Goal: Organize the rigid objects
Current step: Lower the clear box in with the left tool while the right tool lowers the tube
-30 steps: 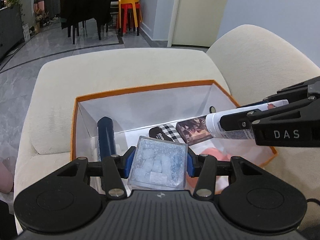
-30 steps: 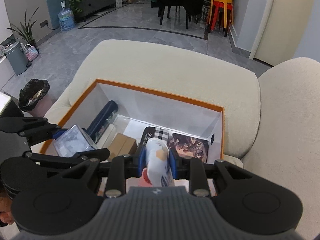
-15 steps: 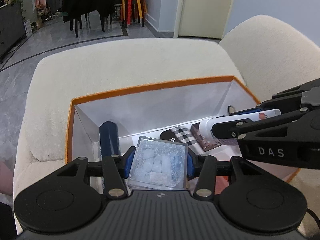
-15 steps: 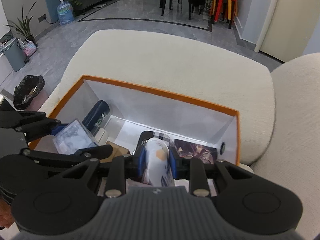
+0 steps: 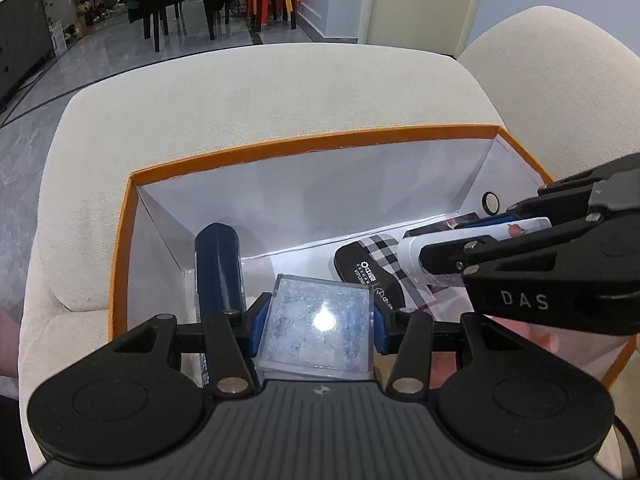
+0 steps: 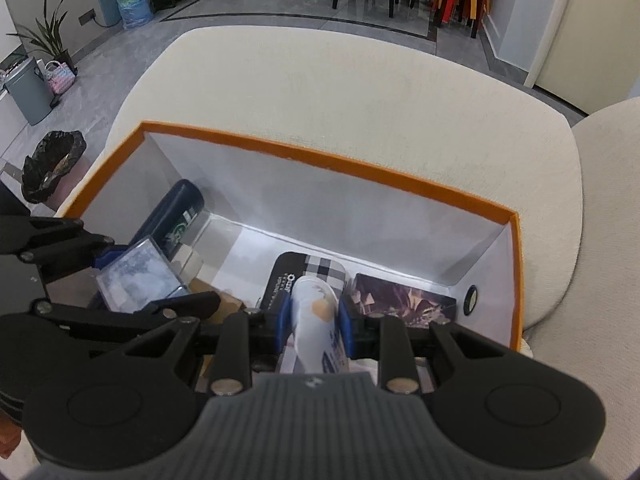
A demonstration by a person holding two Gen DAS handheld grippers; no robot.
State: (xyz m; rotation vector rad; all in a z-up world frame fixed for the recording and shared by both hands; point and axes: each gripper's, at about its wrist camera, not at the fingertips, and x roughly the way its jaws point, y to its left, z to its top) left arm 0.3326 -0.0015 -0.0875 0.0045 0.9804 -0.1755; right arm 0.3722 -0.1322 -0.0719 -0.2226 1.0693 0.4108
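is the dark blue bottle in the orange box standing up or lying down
Lying down: the dark blue bottle rests lengthwise along the left wall of the orange box, its side facing up.

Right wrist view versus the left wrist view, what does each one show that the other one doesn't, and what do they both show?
Only the right wrist view shows the blue water jug, the grey bin, the black trash bag and a brown carton in the box.

Only the left wrist view shows the DAS lettering on the right gripper.

Both show the orange-rimmed box on the cream sofa, the clear case in the left gripper, the white tube in the right gripper, the dark blue bottle, the checkered pouch and the dark picture card.
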